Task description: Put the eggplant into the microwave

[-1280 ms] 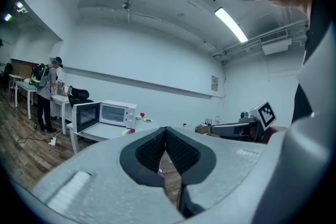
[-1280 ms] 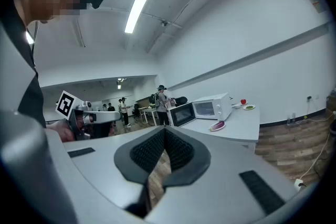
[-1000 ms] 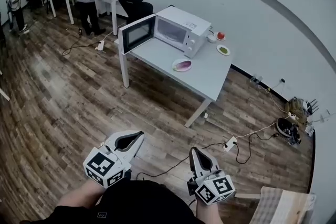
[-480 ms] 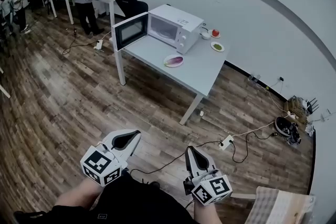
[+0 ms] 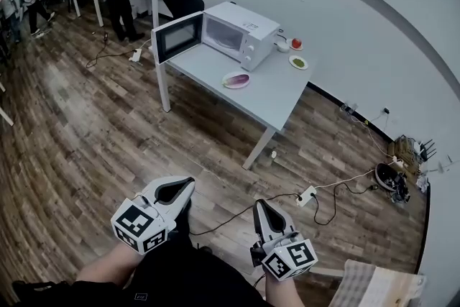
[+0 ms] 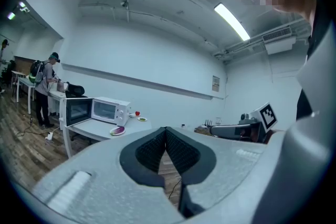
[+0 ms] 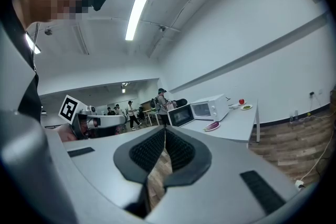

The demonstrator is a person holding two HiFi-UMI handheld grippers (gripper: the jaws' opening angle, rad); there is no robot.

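While the eggplant (image 5: 239, 79) lies on its small plate (image 5: 226, 83) towards the front of the counter (image 5: 277, 98), just in front of the microwave (image 5: 244, 26), I am well apart from it, with a broad stretch of wooden floor (image 5: 108, 133) between us. The microwave door (image 5: 176, 37) stands swung open to the side, so the cavity is ready, and from this distance I see nothing inside it. Beside the oven sit two little dishes, one with something red (image 5: 295, 44) and one with something green (image 5: 298, 62). They play no part in my job.

Down near my body I hold the left gripper (image 5: 188, 183) and the right gripper (image 5: 259, 205) low and roughly level, both aimed toward the counter. Each gripper view shows the same thing: the jaws are pressed together at the tips with only floor visible past them, so neither carries anything.

I judge this to be the approach step, since the eggplant is untouched and nothing has been picked up yet. Next I need to close the gap to the counter, minding the cable (image 5: 230, 223) that trails across the floor just ahead. Then I spread one pair of jaws before lowering them over the eggplant. It looks smooth and rounded, so I would pinch it across its middle — firmly enough that it does not roll out, gently enough that the plate does not skid.
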